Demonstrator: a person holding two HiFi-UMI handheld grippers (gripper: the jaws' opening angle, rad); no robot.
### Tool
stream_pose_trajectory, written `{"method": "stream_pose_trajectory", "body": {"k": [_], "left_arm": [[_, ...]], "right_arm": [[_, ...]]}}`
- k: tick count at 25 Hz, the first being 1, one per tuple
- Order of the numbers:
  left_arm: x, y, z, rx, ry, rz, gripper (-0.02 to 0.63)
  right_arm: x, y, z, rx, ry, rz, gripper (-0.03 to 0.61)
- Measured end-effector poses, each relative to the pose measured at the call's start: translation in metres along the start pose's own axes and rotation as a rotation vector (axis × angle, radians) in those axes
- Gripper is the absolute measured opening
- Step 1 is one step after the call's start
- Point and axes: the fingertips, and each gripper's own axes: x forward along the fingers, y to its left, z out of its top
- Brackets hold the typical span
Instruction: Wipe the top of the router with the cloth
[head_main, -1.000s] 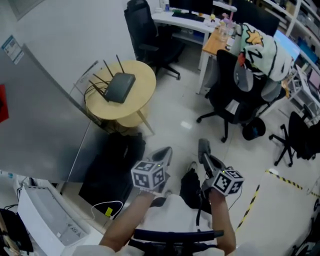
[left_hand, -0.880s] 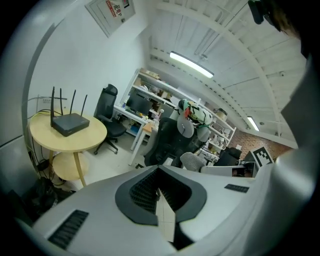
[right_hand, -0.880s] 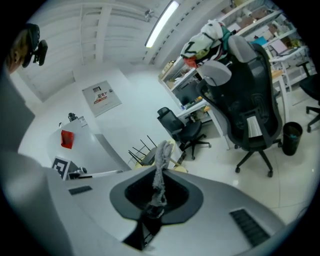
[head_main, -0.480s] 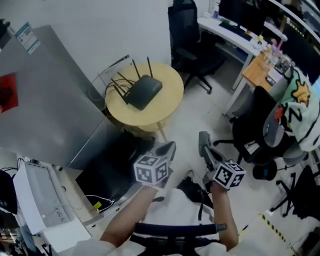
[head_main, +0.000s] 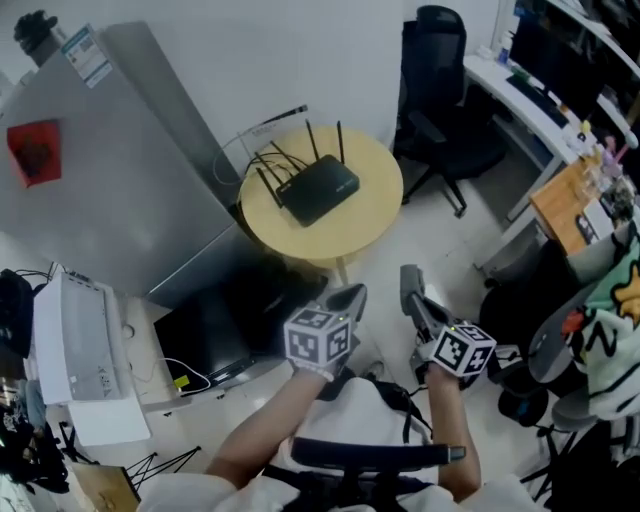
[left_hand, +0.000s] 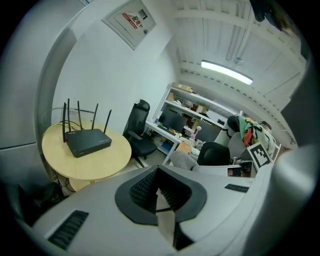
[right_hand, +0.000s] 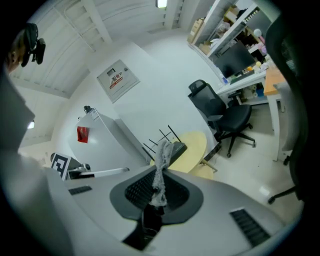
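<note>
The black router (head_main: 320, 190) with several upright antennas lies on a round yellow table (head_main: 370, 215), well ahead of both grippers. The left gripper view shows the same router (left_hand: 87, 141), far off on the table (left_hand: 90, 162). My left gripper (head_main: 350, 297) is held low in front of me, shut with nothing between its pads (left_hand: 145, 190). Beside it, my right gripper (head_main: 408, 280) is shut on a thin grey cloth (right_hand: 161, 170) that sticks up from the jaws. The cloth partly hides the router (right_hand: 176, 148) in the right gripper view.
A tall grey cabinet (head_main: 110, 170) stands left of the table, with a white printer (head_main: 75, 350) nearer me. A black box (head_main: 215, 325) sits on the floor under the table's near side. A black office chair (head_main: 440, 110) and desks (head_main: 530, 95) are to the right.
The head view has swung, so the table and router now sit further right and nearer the middle. Both grippers stay low in front of me, the right still holding the cloth.
</note>
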Motion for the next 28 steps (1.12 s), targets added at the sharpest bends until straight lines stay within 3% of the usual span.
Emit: {"method": "stream_pose_trajectory", "body": {"k": [10, 20, 28], "left_arm": [[0.029, 0.043, 0.023, -0.062, -0.022, 0.081, -0.003], [0.085, 0.106, 0.085, -0.099, -0.042, 0.078, -0.003], [0.107, 0.183, 0.133, -0.148, -0.074, 0.105, -0.003]], "right_arm": [[0.067, 0.002, 0.026, -0.033, 0.096, 0.087, 0.038], [0.16, -0.007, 0.071, -0.077, 0.16, 0.095, 0.038], [0.256, 0.006, 0.1, -0.112, 0.211, 0.122, 0.038]]}}
